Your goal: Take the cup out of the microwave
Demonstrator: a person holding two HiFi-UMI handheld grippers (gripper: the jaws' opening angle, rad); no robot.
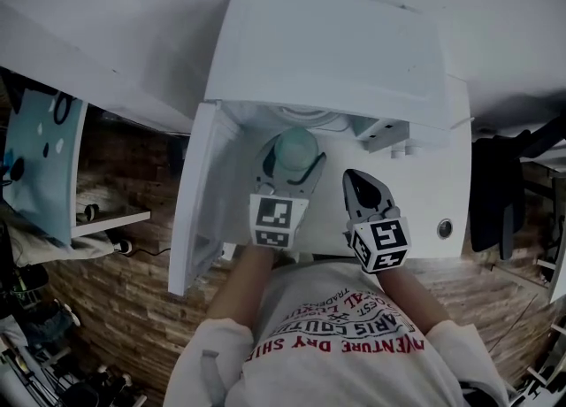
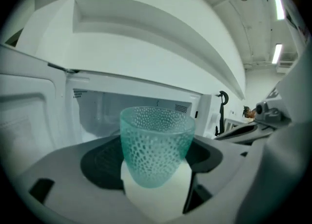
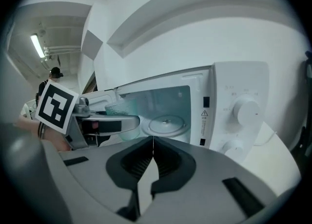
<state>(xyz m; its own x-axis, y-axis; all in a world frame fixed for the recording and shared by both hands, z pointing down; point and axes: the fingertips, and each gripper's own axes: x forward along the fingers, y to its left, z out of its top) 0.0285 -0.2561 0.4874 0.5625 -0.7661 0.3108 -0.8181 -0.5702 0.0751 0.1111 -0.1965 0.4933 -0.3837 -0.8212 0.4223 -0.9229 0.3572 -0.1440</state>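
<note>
Head view: white microwave, door swung open to the left
teal cup upright at the mouth of the cavity, clamped in left gripper
right gripper just to the right of it, in front of the control panel, pinched shut, nothing held

Left gripper view: jaws tight on both sides of the dimpled cup, cavity behind it

Right gripper view: jaws pressed tip to tip, empty
plate bare inside the cavity, two knobs to its right
cup left of the plate, held by left gripper, marker cube at far left
</note>
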